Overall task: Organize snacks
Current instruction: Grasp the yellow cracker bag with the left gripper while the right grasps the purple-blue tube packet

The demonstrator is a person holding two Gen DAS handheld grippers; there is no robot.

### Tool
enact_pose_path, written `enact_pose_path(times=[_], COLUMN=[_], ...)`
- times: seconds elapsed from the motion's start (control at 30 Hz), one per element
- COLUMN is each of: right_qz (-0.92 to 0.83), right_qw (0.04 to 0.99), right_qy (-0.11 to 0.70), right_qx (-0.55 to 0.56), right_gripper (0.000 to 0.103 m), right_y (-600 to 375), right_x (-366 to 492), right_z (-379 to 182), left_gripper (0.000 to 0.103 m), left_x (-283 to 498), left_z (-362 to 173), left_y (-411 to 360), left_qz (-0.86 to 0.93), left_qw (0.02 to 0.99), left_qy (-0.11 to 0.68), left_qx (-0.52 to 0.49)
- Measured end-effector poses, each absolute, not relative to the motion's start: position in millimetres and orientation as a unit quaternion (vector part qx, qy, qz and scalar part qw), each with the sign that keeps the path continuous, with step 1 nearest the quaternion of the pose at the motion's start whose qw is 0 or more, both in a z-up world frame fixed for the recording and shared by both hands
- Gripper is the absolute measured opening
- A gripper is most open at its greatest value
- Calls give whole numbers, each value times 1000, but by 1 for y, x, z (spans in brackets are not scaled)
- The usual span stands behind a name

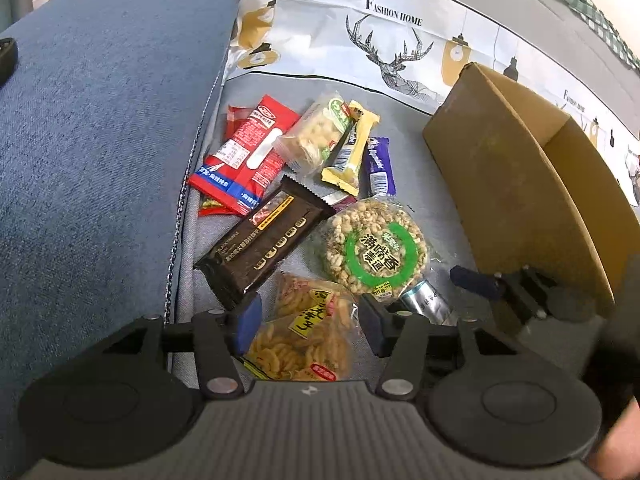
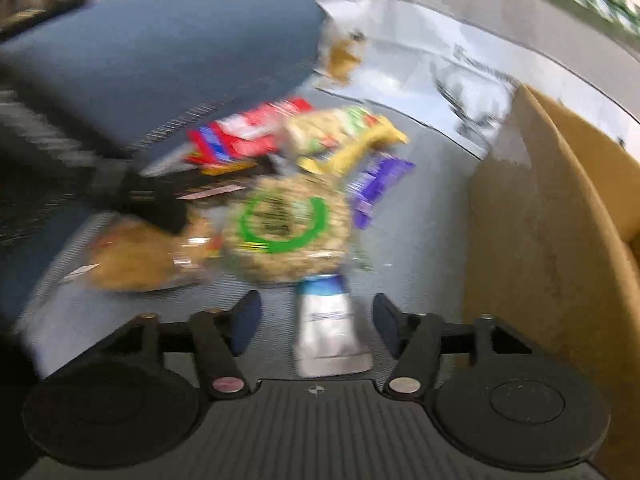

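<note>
On the grey cloth [image 1: 404, 152] between blue cushion [image 1: 100, 152] and cardboard box [image 1: 520, 184]: snack pile. Left gripper [image 1: 308, 326] jaws spread wide, nothing clamped, hovering over the fried-snack bag [image 1: 304, 340], which sits between its fingers [image 1: 248, 322]. Just beyond: dark bar [image 1: 264, 240] lying diagonal, its far end overlapping the red pack [image 1: 248, 152]. Round puffed-rice cake [image 1: 376, 244] with green ring sits right of the dark bar, touching it. Behind those: clear nut-brittle pack [image 1: 316, 132], yellow bar [image 1: 352, 148], purple bar [image 1: 380, 168], side by side. Silver-blue packet [image 1: 424, 300] pokes out from under the rice cake.

Right gripper [image 2: 316, 330] also released, jaws apart, straddling the silver-blue packet [image 2: 328, 320] without contact I can confirm (right wrist view heavily motion-blurred). Right gripper also shows in left wrist view [image 1: 496, 280], close to the box's near wall. Box stands well right of the pile, open; its contents are out of sight.
</note>
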State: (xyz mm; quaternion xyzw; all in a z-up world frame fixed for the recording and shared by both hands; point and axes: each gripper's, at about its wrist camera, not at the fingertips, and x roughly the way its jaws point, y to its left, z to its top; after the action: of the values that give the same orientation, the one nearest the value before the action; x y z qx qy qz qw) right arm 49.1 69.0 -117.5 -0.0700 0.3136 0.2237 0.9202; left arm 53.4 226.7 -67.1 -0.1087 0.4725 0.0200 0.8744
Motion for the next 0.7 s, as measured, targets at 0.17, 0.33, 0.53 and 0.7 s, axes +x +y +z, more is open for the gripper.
enact_pose_path(times=[0.17,0.33,0.53,0.7], right_qz=[233,246,255,252], right_qw=[908,908,908,900], right_qy=[348,336,333,354], right_qx=[14,40,-4,-23], right_gripper=[31,17,17,16], right_y=[57,55,56,54], right_x=[79,73,40,10], right_z=[-122,-108,-87,-96], left_gripper=[60,63,64,64], left_x=[55,56,53,52], left_z=[-69,-69,-68,-66], left_y=[227,225,226,224], left_qz=[11,10,12,12], left_qw=[874,874,875,875], left_qy=[472,473,469,470], left_qx=[-112,-115,-119,-111])
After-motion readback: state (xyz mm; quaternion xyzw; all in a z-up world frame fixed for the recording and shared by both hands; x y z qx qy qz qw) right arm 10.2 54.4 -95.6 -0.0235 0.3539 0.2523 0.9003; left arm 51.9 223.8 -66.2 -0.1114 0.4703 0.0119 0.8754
